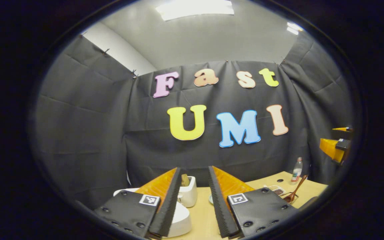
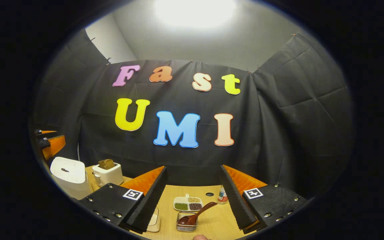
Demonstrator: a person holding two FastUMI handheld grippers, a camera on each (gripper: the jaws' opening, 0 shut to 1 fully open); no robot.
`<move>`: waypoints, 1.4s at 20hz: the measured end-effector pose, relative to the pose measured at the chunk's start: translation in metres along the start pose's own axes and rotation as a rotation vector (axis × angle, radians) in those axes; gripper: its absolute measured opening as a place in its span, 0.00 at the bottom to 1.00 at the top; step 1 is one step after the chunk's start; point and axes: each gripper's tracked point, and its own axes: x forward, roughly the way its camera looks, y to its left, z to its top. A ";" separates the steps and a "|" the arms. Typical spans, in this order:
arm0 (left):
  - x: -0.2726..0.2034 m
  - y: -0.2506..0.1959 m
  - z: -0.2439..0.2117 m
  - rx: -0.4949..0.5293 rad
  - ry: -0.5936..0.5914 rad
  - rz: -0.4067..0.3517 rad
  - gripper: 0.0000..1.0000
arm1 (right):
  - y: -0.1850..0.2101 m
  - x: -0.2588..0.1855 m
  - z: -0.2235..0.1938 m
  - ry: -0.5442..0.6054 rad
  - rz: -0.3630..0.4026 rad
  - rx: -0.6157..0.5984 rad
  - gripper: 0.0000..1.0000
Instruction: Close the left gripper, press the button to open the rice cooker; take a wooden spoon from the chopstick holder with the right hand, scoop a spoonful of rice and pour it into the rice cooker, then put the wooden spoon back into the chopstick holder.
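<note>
Right tongs (image 2: 192,193) gape above wooden spoon (image 2: 197,213).

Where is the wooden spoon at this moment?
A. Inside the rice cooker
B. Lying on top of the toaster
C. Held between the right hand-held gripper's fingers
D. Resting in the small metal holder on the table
D: the wooden spoon sits bowl-down in the chopstick holder on the table, ahead of the open right hand-held gripper, with its handle leaning out.

Your left gripper (image 1: 194,186) hangs above the tabletop (image 1: 205,213) with its fingers (image 1: 168,200) apart, holding nothing. The white rice cooker (image 1: 182,220) sits below the left-hand finger, lid down. Far right, the wooden spoon (image 1: 295,191) leans in the chopstick holder (image 1: 290,199)
</note>
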 end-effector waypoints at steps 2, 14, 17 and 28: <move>-0.002 0.005 0.002 0.004 -0.005 0.011 0.49 | 0.000 -0.001 -0.001 0.002 0.003 0.001 0.95; 0.026 0.062 -0.043 0.001 0.086 0.141 0.11 | -0.001 -0.007 -0.002 0.007 -0.008 -0.002 0.95; 0.039 0.089 -0.073 -0.002 0.149 0.191 0.08 | -0.003 -0.009 -0.003 0.018 -0.024 -0.014 0.95; 0.052 0.132 -0.193 0.011 0.399 0.280 0.09 | 0.004 -0.010 -0.010 0.055 -0.012 -0.047 0.95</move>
